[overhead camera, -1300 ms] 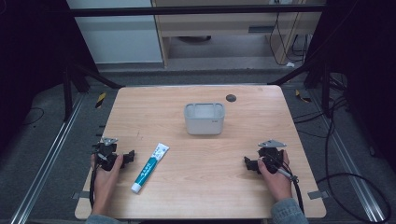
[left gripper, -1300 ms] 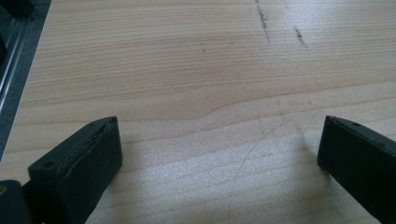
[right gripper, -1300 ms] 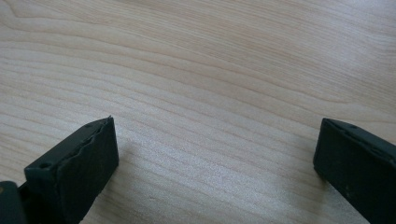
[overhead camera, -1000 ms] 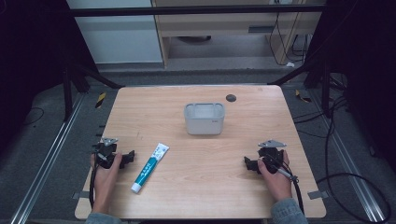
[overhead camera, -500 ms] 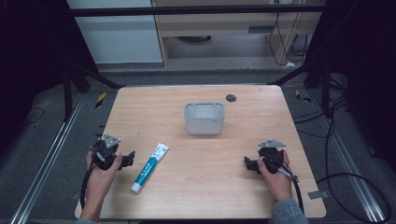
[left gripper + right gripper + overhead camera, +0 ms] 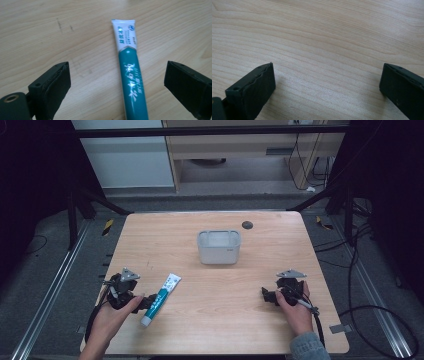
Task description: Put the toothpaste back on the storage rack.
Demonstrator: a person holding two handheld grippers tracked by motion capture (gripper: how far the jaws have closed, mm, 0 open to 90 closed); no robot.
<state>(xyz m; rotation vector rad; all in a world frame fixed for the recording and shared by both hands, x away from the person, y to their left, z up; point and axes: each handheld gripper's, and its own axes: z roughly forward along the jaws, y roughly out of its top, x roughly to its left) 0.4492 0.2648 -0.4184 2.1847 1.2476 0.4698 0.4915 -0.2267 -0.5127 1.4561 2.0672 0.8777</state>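
Both grippers gaping: left gripper (image 6: 117, 92) straddles toothpaste tube (image 6: 130, 75), so I'd centre, drop, pinch mid-body; right gripper (image 6: 327, 87) idle over table (image 6: 324, 37).

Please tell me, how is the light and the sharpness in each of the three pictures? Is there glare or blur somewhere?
High view: table evenly lit, surroundings dark, slightly soft. Left gripper view: toothpaste tube shows small glare spots; the left claw, open around the tube, is a bit soft. Right gripper view: wood grain sharp, faint shadows by the open right claw.
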